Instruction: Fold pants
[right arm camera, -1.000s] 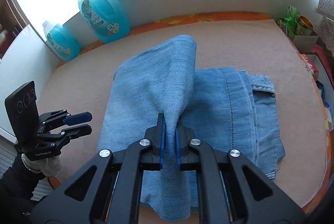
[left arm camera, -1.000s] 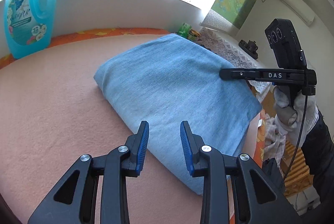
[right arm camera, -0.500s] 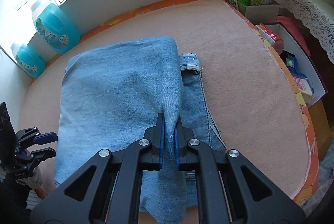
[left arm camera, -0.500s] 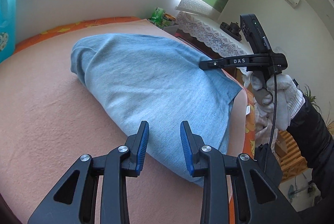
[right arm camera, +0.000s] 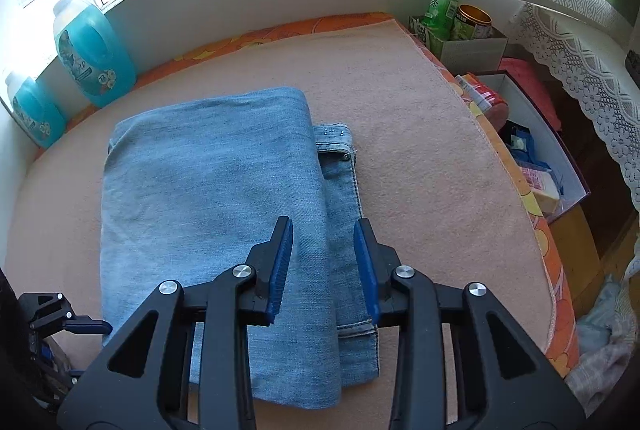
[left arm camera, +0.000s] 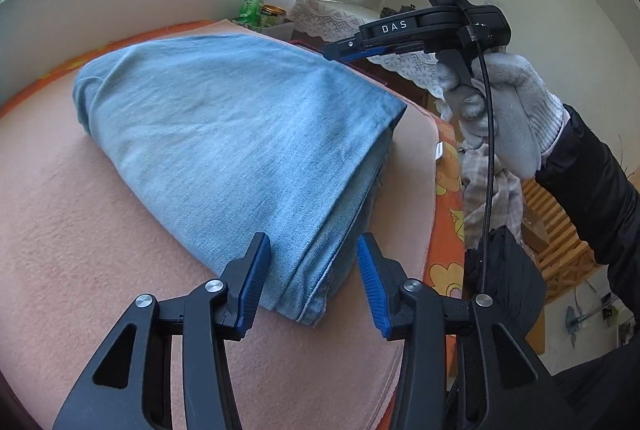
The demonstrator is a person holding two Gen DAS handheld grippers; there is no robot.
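Observation:
The light blue denim pants (right arm camera: 208,197) lie folded in a flat rectangle on the pink blanket (right arm camera: 420,157); the waistband edge with rivets (right arm camera: 336,141) sticks out on the right from under the top layer. My right gripper (right arm camera: 324,262) is open and empty just above the pants' near right part. My left gripper (left arm camera: 312,282) is open, its jaws either side of the near corner of the pants (left arm camera: 224,133), holding nothing. The right gripper (left arm camera: 352,49) shows in the left wrist view, held in a gloved hand above the far edge.
Blue detergent bottles (right arm camera: 92,57) stand along the wall at the back left. Boxes and cans (right arm camera: 460,25) sit off the blanket's right corner. An open box of items (right arm camera: 532,157) lies beyond the right edge. The blanket's orange border (right arm camera: 552,270) marks the right edge.
My right gripper has opened and let go of the denim fold, which now lies flat on the pants. My left gripper has moved closer to the pants' near corner.

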